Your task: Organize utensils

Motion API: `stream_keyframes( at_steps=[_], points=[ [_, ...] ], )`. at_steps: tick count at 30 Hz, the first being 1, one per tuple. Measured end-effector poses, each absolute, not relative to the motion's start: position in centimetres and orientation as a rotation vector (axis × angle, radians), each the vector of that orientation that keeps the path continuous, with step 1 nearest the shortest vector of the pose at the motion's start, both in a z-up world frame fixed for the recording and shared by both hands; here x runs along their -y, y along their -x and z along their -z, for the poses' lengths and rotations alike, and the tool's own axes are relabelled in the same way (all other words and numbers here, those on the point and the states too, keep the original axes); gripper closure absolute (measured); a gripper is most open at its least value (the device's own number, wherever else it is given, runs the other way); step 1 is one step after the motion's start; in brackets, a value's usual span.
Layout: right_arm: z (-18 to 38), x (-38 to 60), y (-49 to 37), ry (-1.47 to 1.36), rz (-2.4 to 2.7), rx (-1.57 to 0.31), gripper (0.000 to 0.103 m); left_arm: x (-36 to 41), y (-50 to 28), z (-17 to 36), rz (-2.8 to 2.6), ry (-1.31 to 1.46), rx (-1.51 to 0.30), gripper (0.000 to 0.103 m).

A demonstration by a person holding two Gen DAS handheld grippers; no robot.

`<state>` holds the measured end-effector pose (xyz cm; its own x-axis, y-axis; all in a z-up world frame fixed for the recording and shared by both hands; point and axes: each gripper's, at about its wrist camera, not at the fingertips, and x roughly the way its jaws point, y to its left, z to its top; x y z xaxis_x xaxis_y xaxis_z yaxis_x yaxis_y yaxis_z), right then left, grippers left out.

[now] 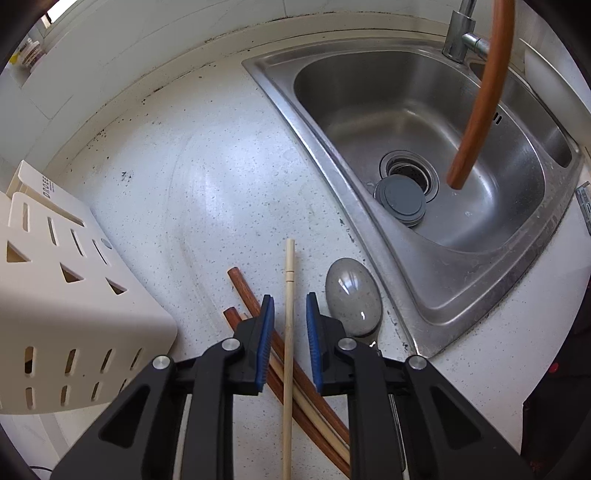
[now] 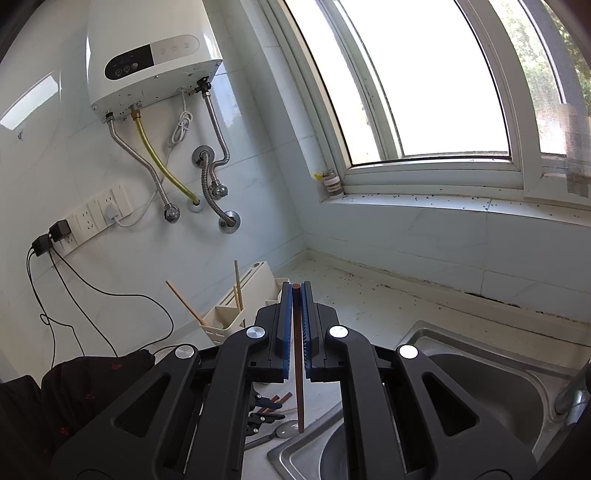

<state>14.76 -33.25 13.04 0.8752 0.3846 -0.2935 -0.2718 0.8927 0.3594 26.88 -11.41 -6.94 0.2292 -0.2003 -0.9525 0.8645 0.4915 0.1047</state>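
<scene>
We see a stainless steel sink [image 1: 436, 236] set into the speckled white tabletop [image 1: 207, 192]. Its grey round drain plug [image 1: 400, 199] lies in the basin beside the drain, and the chrome tap [image 1: 460, 35] rises at its far rim. We see a white wall-mounted water heater [image 2: 147, 55] above the tabletop.

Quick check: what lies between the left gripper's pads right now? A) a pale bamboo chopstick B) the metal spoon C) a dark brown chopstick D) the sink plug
A: the pale chopstick runs up the gap of the left gripper, pads not yet touching it.
</scene>
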Motion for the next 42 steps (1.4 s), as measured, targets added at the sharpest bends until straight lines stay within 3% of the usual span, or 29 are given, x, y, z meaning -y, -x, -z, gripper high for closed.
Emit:
stream_keyframes(
  at_steps=[3,14,29,42],
  points=[
    [-13.0,33.2,-14.7,-0.316,-0.355,-0.369,0.098,11.6,-26.9,7.2,0.823,-0.755,-1.1,0.099],
    [-13.1,32.9,-14.7,-0.306,-0.364,-0.371,0.098,10.4,-25.0,3.6,0.812,-0.656,-0.978,0.099],
    [-16.9,28.9,-16.6,-0.272,-0.477,-0.297,0.098,2.2,-19.7,-11.2,0.583,-0.172,-0.422,0.099],
    [-22.8,23.6,-21.1,-0.233,-0.598,-0.194,0.098,-1.4,-23.6,-14.5,0.343,0.034,-0.134,0.099]
  ],
)
